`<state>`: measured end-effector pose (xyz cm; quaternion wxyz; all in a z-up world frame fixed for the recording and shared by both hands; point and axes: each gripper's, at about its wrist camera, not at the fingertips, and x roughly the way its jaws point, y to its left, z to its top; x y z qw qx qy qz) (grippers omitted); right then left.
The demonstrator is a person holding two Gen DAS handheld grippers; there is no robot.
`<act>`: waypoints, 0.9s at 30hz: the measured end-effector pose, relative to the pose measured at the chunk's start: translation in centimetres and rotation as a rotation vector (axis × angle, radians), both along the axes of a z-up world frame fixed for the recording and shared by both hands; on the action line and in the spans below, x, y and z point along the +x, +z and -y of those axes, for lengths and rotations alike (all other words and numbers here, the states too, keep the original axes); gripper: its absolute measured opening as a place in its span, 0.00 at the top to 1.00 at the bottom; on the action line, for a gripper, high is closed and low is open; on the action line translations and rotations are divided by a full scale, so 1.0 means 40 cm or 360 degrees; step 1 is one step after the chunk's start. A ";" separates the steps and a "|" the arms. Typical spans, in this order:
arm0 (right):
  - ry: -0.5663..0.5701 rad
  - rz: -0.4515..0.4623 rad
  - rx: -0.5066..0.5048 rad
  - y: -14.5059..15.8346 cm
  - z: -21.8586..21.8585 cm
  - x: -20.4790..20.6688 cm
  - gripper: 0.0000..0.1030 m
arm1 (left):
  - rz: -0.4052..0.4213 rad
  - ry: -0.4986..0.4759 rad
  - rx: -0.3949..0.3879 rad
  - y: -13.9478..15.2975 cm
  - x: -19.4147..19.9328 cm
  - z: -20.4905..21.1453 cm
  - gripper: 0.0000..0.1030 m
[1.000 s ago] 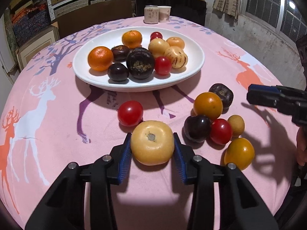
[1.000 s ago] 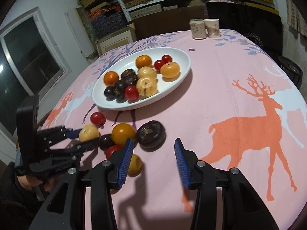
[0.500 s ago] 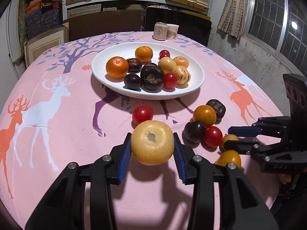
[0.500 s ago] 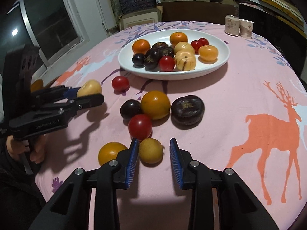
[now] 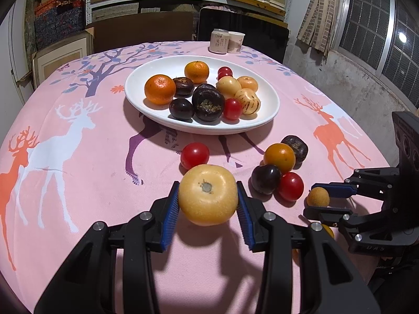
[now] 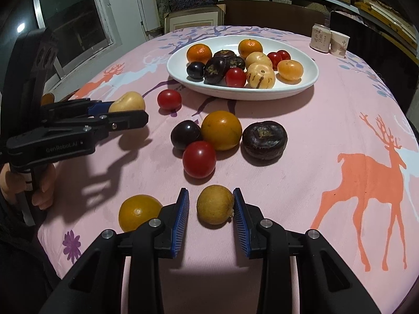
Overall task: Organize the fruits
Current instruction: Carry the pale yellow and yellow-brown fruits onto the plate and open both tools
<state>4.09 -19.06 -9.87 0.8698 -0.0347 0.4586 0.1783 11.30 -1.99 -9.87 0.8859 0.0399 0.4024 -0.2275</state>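
My left gripper [image 5: 208, 204] is shut on a round yellow fruit [image 5: 208, 195] and holds it just above the pink tablecloth; the same gripper [image 6: 123, 110] shows at the left of the right wrist view. My right gripper [image 6: 210, 209] straddles a small brownish-yellow fruit [image 6: 215, 204] that rests on the cloth. Its right pad is against the fruit, while a slit of cloth shows at the left pad. From the left wrist view the right gripper [image 5: 323, 198] comes in from the right. A white plate [image 5: 267, 96] behind holds several fruits.
Loose on the cloth lie a red tomato [image 6: 169, 99], a dark plum [image 6: 184, 134], an orange fruit [image 6: 221, 130], a second tomato [image 6: 199, 159], a dark flat fruit [image 6: 264, 139] and an orange fruit [image 6: 138, 212] beside my right gripper. A can [image 6: 320, 38] and paper cup [image 6: 340, 44] stand behind the plate.
My right gripper swung over from beside the dark flat fruit to the small brownish-yellow fruit and narrowed around it. My left gripper rose slightly with the yellow fruit, then held still.
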 end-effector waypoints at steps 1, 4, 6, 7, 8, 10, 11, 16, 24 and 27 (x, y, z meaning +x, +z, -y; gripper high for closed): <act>0.0002 0.0004 -0.0003 0.000 -0.002 -0.001 0.66 | -0.0001 -0.0001 0.0001 0.000 0.000 0.000 0.61; -0.0002 0.0010 -0.0014 0.000 -0.002 -0.001 0.68 | -0.0011 -0.0002 0.0003 -0.004 0.001 0.001 0.61; -0.0004 0.0018 -0.0027 -0.001 -0.003 -0.003 0.70 | -0.0014 -0.0002 0.0003 -0.005 0.002 0.001 0.61; -0.0008 0.0022 -0.0030 -0.001 -0.002 -0.004 0.71 | -0.0015 -0.0002 0.0003 -0.005 0.002 0.001 0.61; -0.0013 0.0020 -0.0021 -0.001 0.000 -0.003 0.71 | -0.0019 -0.0002 0.0005 -0.006 0.002 0.002 0.61; -0.0027 0.0014 0.0005 0.000 0.006 -0.002 0.73 | -0.0024 0.0000 0.0005 -0.007 0.003 0.001 0.61; -0.0033 0.0011 0.0016 -0.001 0.009 -0.001 0.73 | -0.0024 0.0001 0.0005 -0.008 0.003 0.001 0.61; -0.0052 0.0013 0.0042 0.000 0.017 -0.002 0.73 | -0.0023 0.0004 0.0005 -0.008 0.003 -0.001 0.61; -0.0093 0.0027 0.0065 0.010 0.029 -0.003 0.73 | -0.0024 0.0000 0.0000 -0.007 0.003 -0.002 0.61; -0.0105 0.0026 0.0080 0.012 0.036 -0.002 0.73 | -0.0024 0.0000 -0.0002 -0.007 0.002 -0.002 0.61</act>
